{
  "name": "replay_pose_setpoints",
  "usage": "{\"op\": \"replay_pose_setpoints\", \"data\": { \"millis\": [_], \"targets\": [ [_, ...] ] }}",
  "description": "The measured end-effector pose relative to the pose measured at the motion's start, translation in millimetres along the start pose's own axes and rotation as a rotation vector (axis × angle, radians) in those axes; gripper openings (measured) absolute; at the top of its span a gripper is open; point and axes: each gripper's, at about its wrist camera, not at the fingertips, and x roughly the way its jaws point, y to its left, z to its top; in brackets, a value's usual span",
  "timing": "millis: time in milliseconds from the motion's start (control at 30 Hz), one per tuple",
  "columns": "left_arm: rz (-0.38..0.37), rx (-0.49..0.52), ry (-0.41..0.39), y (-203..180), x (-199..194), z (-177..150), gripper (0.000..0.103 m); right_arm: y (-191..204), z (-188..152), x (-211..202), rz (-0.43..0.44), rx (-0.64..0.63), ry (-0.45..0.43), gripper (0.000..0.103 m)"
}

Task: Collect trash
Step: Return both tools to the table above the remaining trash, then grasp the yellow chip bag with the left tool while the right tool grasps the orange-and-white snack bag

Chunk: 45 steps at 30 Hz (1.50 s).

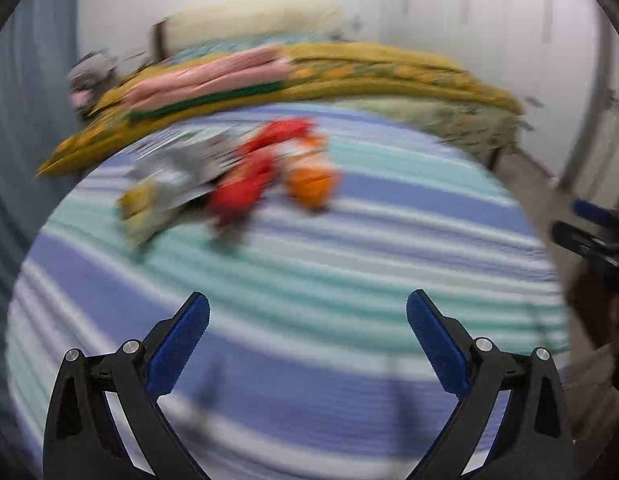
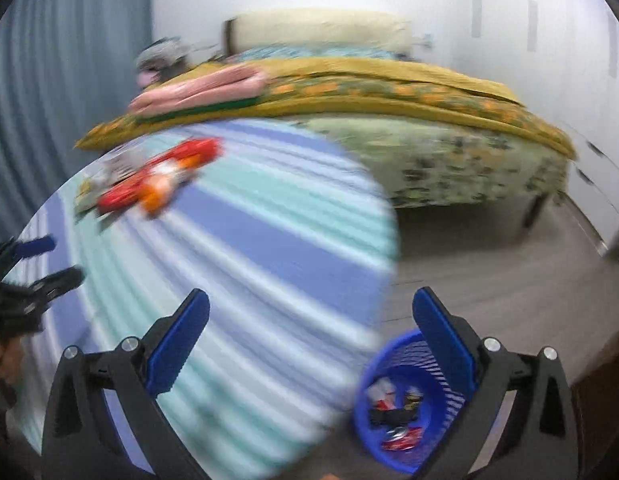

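Trash (image 1: 229, 176): wrappers piled on striped bed (image 1: 309, 280), out of reach
Bin (image 2: 405, 404): on floor beside bed, holds trash
Left gripper (image 1: 308, 320): jaws apart, empty, facing pile
Right gripper (image 2: 311, 320): jaws apart, empty, above bin

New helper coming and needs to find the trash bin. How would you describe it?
Start at the striped mat on the floor in front of the bed. Off its near right edge stands a basket. It is bright blue with slotted walls and has wrappers inside.
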Motion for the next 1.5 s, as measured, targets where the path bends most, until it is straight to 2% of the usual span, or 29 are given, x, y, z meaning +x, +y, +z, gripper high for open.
{"op": "replay_pose_setpoints", "data": {
  "millis": [133,267,400,467,567,667,833,933,1033,1200,1300,1367,1433,1500],
  "targets": [
    [0.066,-0.020,0.062,54,10,-9,0.098,68,7,23,0.065,-0.115,0.070,0.098],
    [0.122,-0.006,0.112,83,20,-13,0.098,116,19,51,0.083,-0.200,0.134,0.098],
    [0.060,-0.015,0.129,96,24,-15,0.098,146,30,85,0.101,-0.230,0.184,0.098],
    [0.038,-0.008,0.133,97,25,-14,0.098,153,30,96,0.111,-0.235,0.210,0.098],
    [-0.016,0.001,0.143,106,30,-13,0.099,152,31,102,0.139,-0.197,0.203,0.098],
    [-0.044,0.059,0.140,108,33,-6,0.099,151,31,103,0.156,-0.181,0.207,0.098],
    [-0.014,0.183,0.073,127,47,29,0.099,152,31,104,0.157,-0.181,0.207,0.098],
    [-0.063,0.243,0.067,131,59,56,0.098,152,31,104,0.157,-0.180,0.207,0.098],
    [-0.080,0.290,0.070,134,79,76,0.099,151,31,104,0.158,-0.180,0.207,0.098],
    [-0.096,0.300,0.111,145,108,88,0.099,151,31,104,0.157,-0.180,0.207,0.098],
    [-0.140,0.291,0.122,147,113,88,0.098,151,31,104,0.158,-0.180,0.207,0.098],
    [-0.162,0.294,0.113,147,111,87,0.086,151,31,104,0.158,-0.180,0.207,0.098],
    [-0.186,0.288,0.108,146,107,84,0.061,151,32,104,0.158,-0.180,0.208,0.098],
    [-0.174,0.266,0.115,146,100,81,0.054,151,32,104,0.158,-0.180,0.208,0.098]
  ]
}}
